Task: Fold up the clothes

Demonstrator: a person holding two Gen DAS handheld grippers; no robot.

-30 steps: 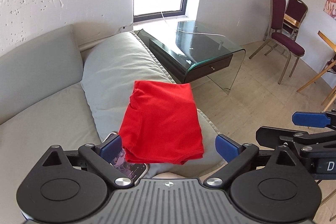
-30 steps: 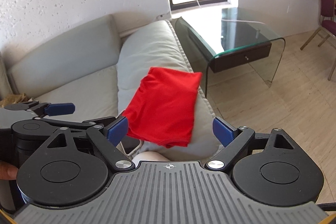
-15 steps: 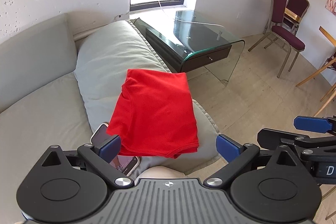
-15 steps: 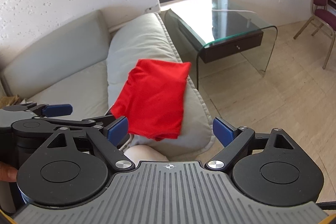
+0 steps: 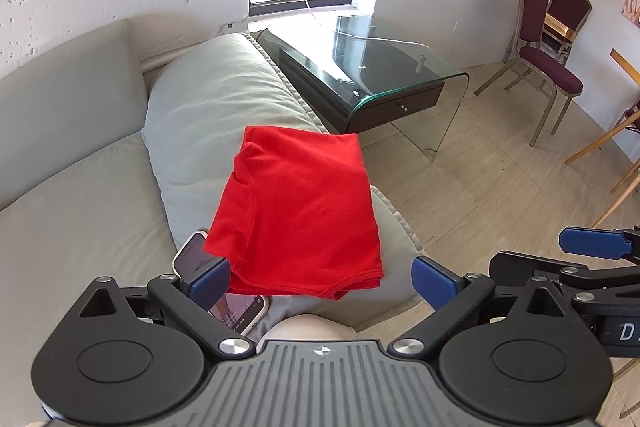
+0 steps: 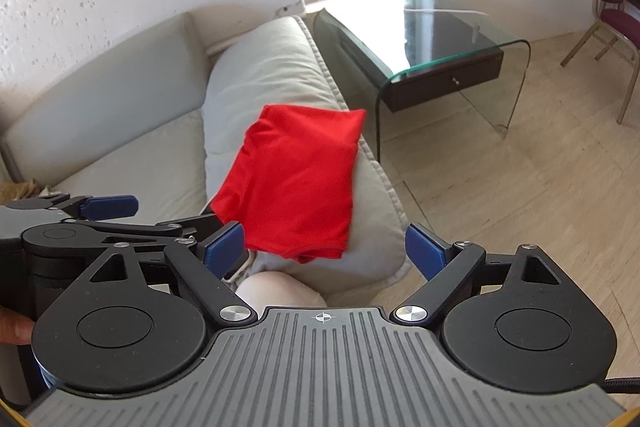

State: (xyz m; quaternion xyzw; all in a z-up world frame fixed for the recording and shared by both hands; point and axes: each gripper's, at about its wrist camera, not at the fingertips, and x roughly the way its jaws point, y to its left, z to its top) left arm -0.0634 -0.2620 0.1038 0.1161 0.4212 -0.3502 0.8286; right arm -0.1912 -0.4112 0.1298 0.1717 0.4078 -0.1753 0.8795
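A red garment [image 5: 300,211], folded into a neat rectangle, lies on the grey sofa armrest cushion [image 5: 216,95]; it also shows in the right wrist view [image 6: 296,183]. My left gripper [image 5: 322,277] is open and empty, held just short of the garment's near edge. My right gripper [image 6: 324,247] is open and empty, also behind the near edge. Neither touches the cloth. The left gripper shows at the left of the right wrist view [image 6: 110,207].
A phone [image 5: 224,291] lies partly under the garment's near left corner. A glass side table [image 5: 380,75] stands beyond the armrest. Maroon chairs [image 5: 548,63] stand at the far right on the tiled floor. The sofa seat [image 5: 80,211] lies to the left. A knee [image 5: 308,327] is below the grippers.
Both grippers have drawn back and up from the folded garment, so it looks smaller and farther. The garment has not moved. Both stay open.
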